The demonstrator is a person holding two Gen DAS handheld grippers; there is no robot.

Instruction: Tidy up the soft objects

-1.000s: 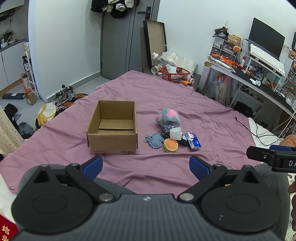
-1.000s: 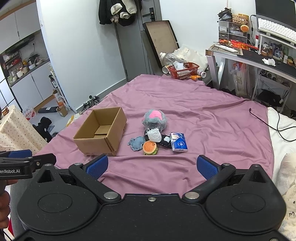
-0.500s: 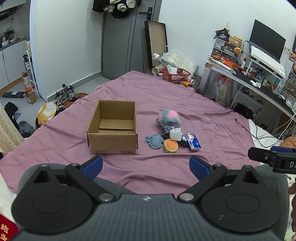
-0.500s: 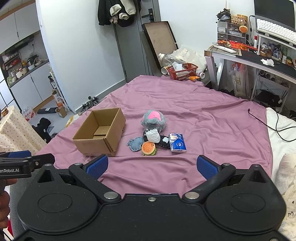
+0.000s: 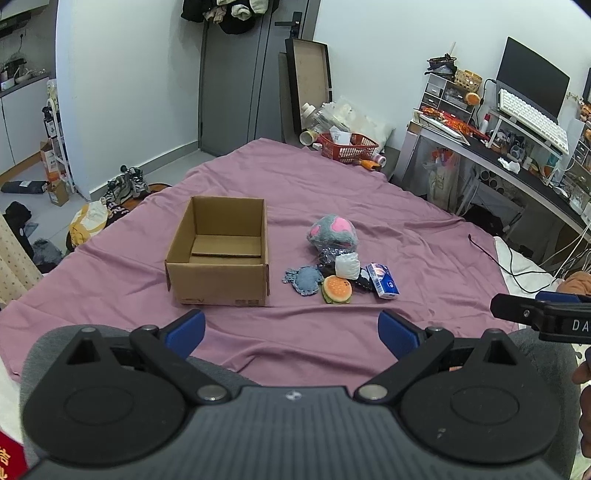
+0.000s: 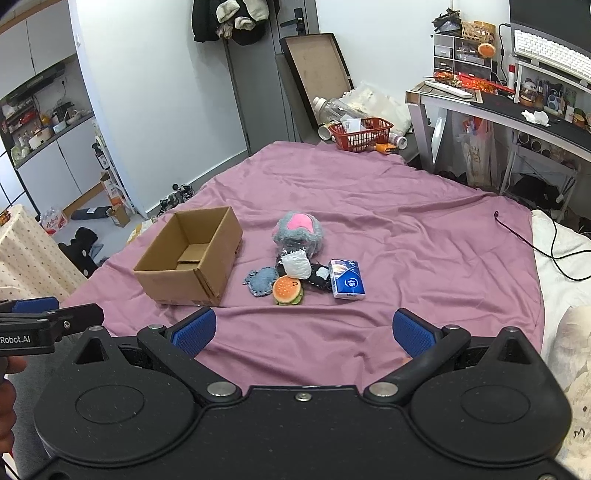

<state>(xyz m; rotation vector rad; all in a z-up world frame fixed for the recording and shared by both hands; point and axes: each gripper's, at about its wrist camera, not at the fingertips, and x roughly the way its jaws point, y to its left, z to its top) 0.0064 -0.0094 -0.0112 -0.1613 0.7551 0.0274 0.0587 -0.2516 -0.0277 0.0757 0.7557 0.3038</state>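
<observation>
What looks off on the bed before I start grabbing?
Nothing damaged or spilled. The soft items sit heaped beside the open cardboard box, which holds none yet; the white bundle lies on top of a dark item. Both tools are open and empty.

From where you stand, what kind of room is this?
Most likely a small lived-in bedroom or studio flat. A purple sheet covers what looks like a bed, a cluttered desk carries a keyboard, clothes hang on the door, and kitchen cupboards show on the left.
</observation>
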